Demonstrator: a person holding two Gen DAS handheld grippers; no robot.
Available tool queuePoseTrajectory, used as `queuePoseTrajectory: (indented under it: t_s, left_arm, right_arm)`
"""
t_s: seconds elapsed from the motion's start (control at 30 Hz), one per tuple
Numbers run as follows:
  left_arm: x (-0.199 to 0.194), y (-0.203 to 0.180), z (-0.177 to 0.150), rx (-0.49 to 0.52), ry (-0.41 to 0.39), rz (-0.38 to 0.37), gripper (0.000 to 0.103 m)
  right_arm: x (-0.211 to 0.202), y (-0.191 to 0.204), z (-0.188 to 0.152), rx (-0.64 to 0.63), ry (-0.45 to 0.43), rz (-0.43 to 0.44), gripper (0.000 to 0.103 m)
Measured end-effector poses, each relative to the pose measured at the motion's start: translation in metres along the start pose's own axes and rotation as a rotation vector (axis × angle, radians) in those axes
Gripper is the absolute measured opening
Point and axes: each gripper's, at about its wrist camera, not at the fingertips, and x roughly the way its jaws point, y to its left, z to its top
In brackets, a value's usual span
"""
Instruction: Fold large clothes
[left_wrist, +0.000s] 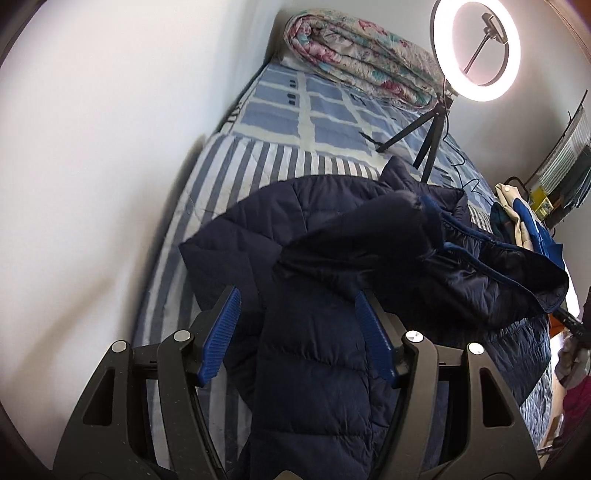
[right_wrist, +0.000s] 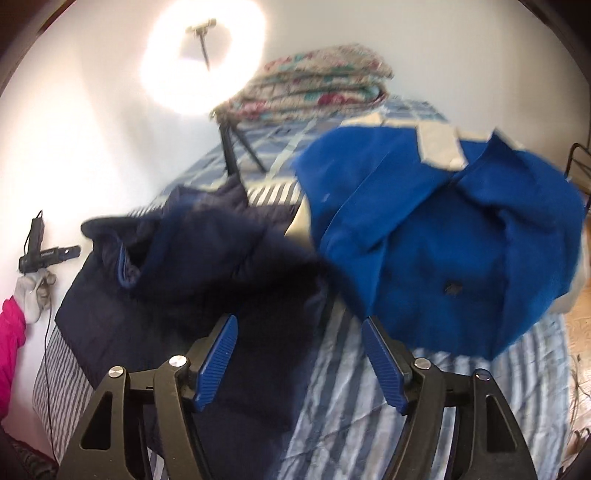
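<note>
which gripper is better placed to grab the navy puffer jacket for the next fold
Left, probably. The left gripper is open with the navy puffer jacket lying right between its pads. The right gripper is open too, but mostly over the striped bedsheet, with the jacket only at its left finger.

Your stock, by surface:
- Jacket (left_wrist: 317, 236): navy quilted cloth, puffy, faint sheen.
- Fleece (right_wrist: 436, 236): bright blue, soft matt nap.
- Bedsheet (left_wrist: 258, 162): striped cotton-like cloth, matt, creased.
- Quilt (left_wrist: 354, 59): floral padded cloth.
- Your left hand-held gripper (left_wrist: 298, 334): matt black plastic, ribbed blue pads (left_wrist: 221, 332), shiny metal pins.
</note>
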Motion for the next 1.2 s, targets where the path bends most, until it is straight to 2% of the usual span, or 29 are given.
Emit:
queuePoseTrajectory:
  t_s: [0.1,0.23,0.27,0.3,0.37,0.4,0.43,0.5,0.53,0.7,1.0,1.1,1.2]
  left_arm:
    - [0.019,0.002,-0.002,-0.023,0.037,0.004,0.066]
    - [0.034,-0.001,-0.004,-0.030,0.058,0.002,0.066]
    - [0.036,-0.002,-0.005,-0.025,0.061,0.005,0.064]
    - [0.038,-0.005,-0.006,-0.015,0.064,0.007,0.059]
    - [0.041,-0.012,-0.007,0.009,0.073,0.018,0.036]
    - [0.043,-0.014,-0.007,0.019,0.071,0.030,0.028]
    - [0.042,-0.018,-0.008,0.037,0.065,0.044,0.015]
    - [0.040,-0.023,-0.009,0.059,0.049,0.060,0.008]
    - [0.038,-0.025,-0.009,0.072,0.041,0.067,0.006]
    - [0.029,-0.029,-0.008,0.116,0.016,0.107,0.004]
    - [0.020,-0.008,0.014,0.026,-0.038,0.130,0.004]
    - [0.031,-0.004,0.023,0.007,-0.041,0.153,0.004]
    - [0.050,-0.005,0.028,0.028,-0.025,0.208,0.004]
  right_arm:
    - [0.021,0.001,0.002,0.019,0.031,-0.013,0.074]
    - [0.032,0.002,0.009,0.055,0.026,0.007,0.073]
    - [0.034,0.002,0.012,0.062,0.029,0.007,0.067]
    - [0.035,0.002,0.014,0.067,0.037,0.016,0.056]
    - [0.035,0.005,0.015,0.069,0.049,0.019,0.040]
    - [0.034,0.008,0.014,0.063,0.050,0.014,0.033]
    - [0.031,0.013,0.014,0.049,0.045,0.008,0.029]
    - [0.026,0.023,0.014,0.013,0.033,-0.036,0.008]
    - [0.026,0.026,0.017,0.004,0.030,-0.045,0.005]
    - [0.018,0.050,0.024,-0.088,0.017,-0.122,0.001]
    - [0.026,0.059,0.062,-0.068,-0.037,-0.231,0.000]
    - [0.046,0.057,0.069,-0.048,-0.009,-0.275,0.000]
    - [0.072,0.062,0.070,-0.099,0.057,-0.345,0.000]
